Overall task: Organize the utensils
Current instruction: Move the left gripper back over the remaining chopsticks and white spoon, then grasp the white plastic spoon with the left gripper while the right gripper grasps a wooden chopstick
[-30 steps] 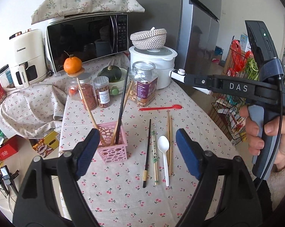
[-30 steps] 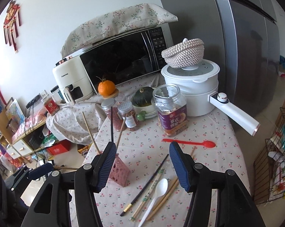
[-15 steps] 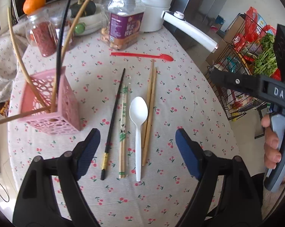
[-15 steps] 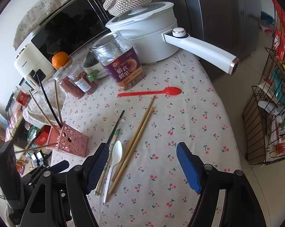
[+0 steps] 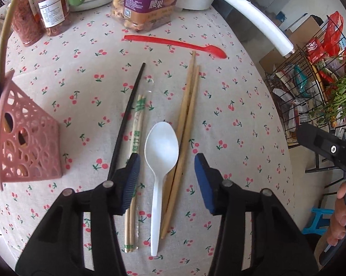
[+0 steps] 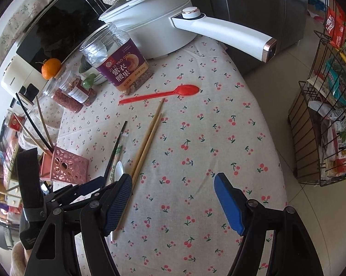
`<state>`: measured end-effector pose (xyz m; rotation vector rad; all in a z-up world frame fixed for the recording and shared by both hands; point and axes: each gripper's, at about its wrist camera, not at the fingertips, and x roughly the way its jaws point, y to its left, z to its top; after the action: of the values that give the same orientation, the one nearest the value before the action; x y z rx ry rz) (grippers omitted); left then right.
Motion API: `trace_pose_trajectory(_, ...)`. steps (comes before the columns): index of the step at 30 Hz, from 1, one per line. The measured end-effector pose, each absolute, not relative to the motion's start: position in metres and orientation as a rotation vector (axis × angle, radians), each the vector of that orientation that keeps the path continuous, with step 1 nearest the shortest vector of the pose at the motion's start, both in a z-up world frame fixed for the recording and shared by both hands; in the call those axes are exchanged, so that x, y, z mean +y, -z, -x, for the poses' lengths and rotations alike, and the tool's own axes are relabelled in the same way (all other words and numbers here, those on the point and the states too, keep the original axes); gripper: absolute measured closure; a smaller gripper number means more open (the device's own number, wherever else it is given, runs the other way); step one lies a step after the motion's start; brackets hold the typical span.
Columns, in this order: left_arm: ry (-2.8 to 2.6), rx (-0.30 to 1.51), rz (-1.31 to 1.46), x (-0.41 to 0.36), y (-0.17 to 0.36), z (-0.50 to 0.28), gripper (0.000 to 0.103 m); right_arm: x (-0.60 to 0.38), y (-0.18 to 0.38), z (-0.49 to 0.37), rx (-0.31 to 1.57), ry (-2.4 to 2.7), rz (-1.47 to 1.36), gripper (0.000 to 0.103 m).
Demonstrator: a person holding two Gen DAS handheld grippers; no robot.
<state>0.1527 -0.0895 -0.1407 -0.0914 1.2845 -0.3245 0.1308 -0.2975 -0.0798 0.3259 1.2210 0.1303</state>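
- Step in hand looks like the pickup: left gripper (image 5: 166,177) hovers low over the white spoon (image 5: 160,161), jaws apart and empty, straddling its neck.
- Spoon lies flat on the surface (image 5: 230,126), between the wrapped chopsticks (image 5: 136,142) and the bare wooden pair (image 5: 185,115) (touching that pair, I think).
- Right gripper (image 6: 173,204) is also spread, holding nothing.
- Next move probably calls for closing on just the spoon, then over to the pink holder (image 5: 23,145).

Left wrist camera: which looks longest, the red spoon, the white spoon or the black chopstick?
1. White spoon and black chopstick: about alike, and the white spoon lies nearer the camera, so unsure.
2. Red spoon: shortest, but farthest away.
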Motion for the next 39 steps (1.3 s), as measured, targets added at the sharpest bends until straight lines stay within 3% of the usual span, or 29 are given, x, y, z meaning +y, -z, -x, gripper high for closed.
trace_pose_trajectory(9,0.305,1.326,0.082,-0.094,0.156,-0.173,0.059,-0.301,0.079,-0.129,1.22,-0.129,-0.342,0.028)
trace_pose_trajectory(12,0.3,1.343,0.083,-0.096,0.16,-0.176,0.069,-0.302,0.079,-0.13,1.222,-0.129,-0.346,0.028)
trace_pose_trajectory(15,0.294,1.34,0.079,-0.096,0.16,-0.177,0.072,-0.302,0.078,-0.13,1.219,-0.13,-0.345,0.028)
trace_pose_trajectory(24,0.323,1.169,0.057,-0.077,0.113,-0.153,0.073,-0.298,0.088,-0.139,1.243,-0.111,-0.34,0.028)
trace_pose_trajectory(25,0.326,1.143,0.054,-0.073,0.106,-0.148,0.075,-0.296,0.09,-0.141,1.25,-0.111,-0.34,0.028)
trace_pose_trajectory(27,0.337,1.103,0.062,-0.063,0.093,-0.137,0.097,-0.291,0.097,-0.147,1.266,-0.113,-0.345,0.028)
trace_pose_trajectory(35,0.343,1.025,0.098,-0.031,0.081,-0.112,0.102,-0.27,0.13,-0.178,1.305,-0.093,-0.34,0.028)
trace_pose_trajectory(39,0.377,1.056,0.092,-0.029,0.089,-0.111,0.102,-0.262,0.143,-0.187,1.33,-0.086,-0.345,0.038)
